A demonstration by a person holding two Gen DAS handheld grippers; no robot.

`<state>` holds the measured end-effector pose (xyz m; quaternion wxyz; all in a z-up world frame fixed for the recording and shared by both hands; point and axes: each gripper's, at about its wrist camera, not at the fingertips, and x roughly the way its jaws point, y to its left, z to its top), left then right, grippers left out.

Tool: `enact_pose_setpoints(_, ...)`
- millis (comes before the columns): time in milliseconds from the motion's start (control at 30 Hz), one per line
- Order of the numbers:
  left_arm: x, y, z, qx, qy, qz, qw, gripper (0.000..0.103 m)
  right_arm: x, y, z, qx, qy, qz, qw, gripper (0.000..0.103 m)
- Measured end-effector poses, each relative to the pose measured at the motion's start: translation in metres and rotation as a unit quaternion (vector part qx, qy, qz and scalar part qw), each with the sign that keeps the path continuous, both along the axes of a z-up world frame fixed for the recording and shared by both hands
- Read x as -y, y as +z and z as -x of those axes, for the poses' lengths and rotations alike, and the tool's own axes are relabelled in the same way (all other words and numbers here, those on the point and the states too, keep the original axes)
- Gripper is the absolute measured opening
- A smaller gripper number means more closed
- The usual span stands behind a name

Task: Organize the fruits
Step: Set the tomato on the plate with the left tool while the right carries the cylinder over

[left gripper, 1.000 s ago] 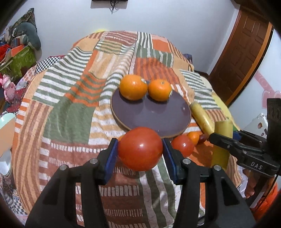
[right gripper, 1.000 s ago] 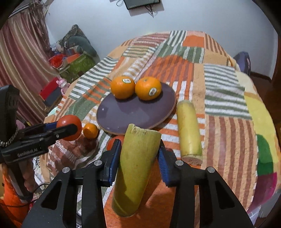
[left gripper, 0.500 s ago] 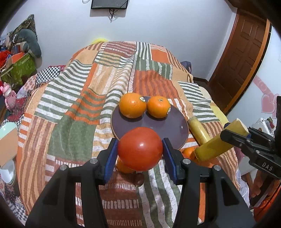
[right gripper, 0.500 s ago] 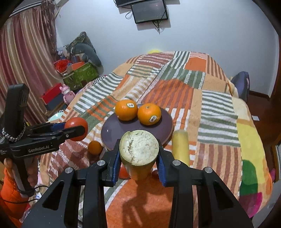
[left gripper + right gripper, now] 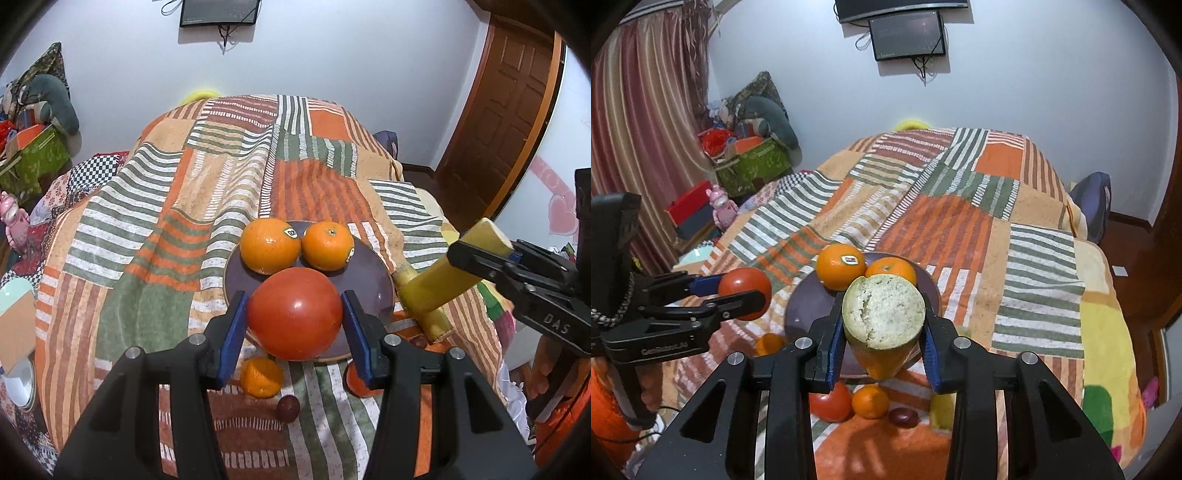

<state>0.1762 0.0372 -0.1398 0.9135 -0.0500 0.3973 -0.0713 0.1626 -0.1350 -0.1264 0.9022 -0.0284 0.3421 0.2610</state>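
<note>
The left gripper (image 5: pixel 294 320) is clamping a tomato (image 5: pixel 294 314) above the plate (image 5: pixel 376 280), and the right gripper (image 5: pixel 882 334) is gripping a yellow stalk (image 5: pixel 882 317) over the plate's near edge, oranges (image 5: pixel 269 245) sitting behind.

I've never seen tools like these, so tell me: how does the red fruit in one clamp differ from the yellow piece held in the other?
The tomato is round, red and glossy; the yellow piece is a long cylinder with a rough, pale cut end. The tomato looks whole, while the yellow piece is cut. The left gripper holds the tomato; the right gripper holds the yellow piece. Both hang lifted near the plate.
</note>
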Motion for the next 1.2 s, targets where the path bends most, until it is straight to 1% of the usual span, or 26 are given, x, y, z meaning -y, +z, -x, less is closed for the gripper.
enact_pose_setpoints(100, -0.001, -0.006, -0.010, -0.008, -0.002, 0.000, 1.0000, 0.050, -0.003, -0.009, -0.010, -0.012, 0.000, 0.009, 1.000, 0.032)
enact_pose_setpoints(233, -0.003, -0.020, -0.024, -0.031, -0.007, 0.003, 0.9995, 0.050, -0.009, -0.019, -0.021, -0.026, 0.004, 0.017, 1.000, 0.032)
enact_pose_setpoints(400, -0.007, -0.039, -0.043, -0.063, -0.012, 0.014, 0.9978, 0.050, -0.017, -0.020, -0.033, -0.022, 0.010, 0.016, 1.000, 0.032)
enact_pose_setpoints(533, -0.009, -0.052, -0.053, -0.077, -0.013, 0.013, 0.9968, 0.050, -0.031, -0.032, -0.042, -0.035, 0.027, 0.016, 0.999, 0.032)
enact_pose_setpoints(633, -0.010, -0.058, -0.059, -0.083, -0.015, 0.011, 0.9964, 0.050, -0.043, -0.033, -0.044, -0.025, 0.038, 0.028, 0.999, 0.032)
enact_pose_setpoints(767, -0.013, -0.062, -0.066, -0.087, -0.012, 0.005, 0.9961, 0.050, -0.056, -0.035, -0.051, -0.022, 0.048, 0.035, 0.998, 0.032)
enact_pose_setpoints(967, -0.022, -0.068, -0.073, -0.097, -0.003, 0.017, 0.9952, 0.050, -0.069, -0.039, -0.058, -0.019, 0.058, 0.041, 0.997, 0.033)
enact_pose_setpoints(1067, -0.024, -0.064, -0.074, -0.088, -0.005, 0.024, 0.9959, 0.051, -0.073, -0.042, -0.061, -0.026, 0.064, 0.037, 0.997, 0.034)
enact_pose_setpoints(1200, -0.023, -0.058, -0.071, -0.070, -0.003, -0.001, 0.9975, 0.052, -0.075, -0.043, -0.063, -0.032, 0.063, 0.029, 0.997, 0.036)
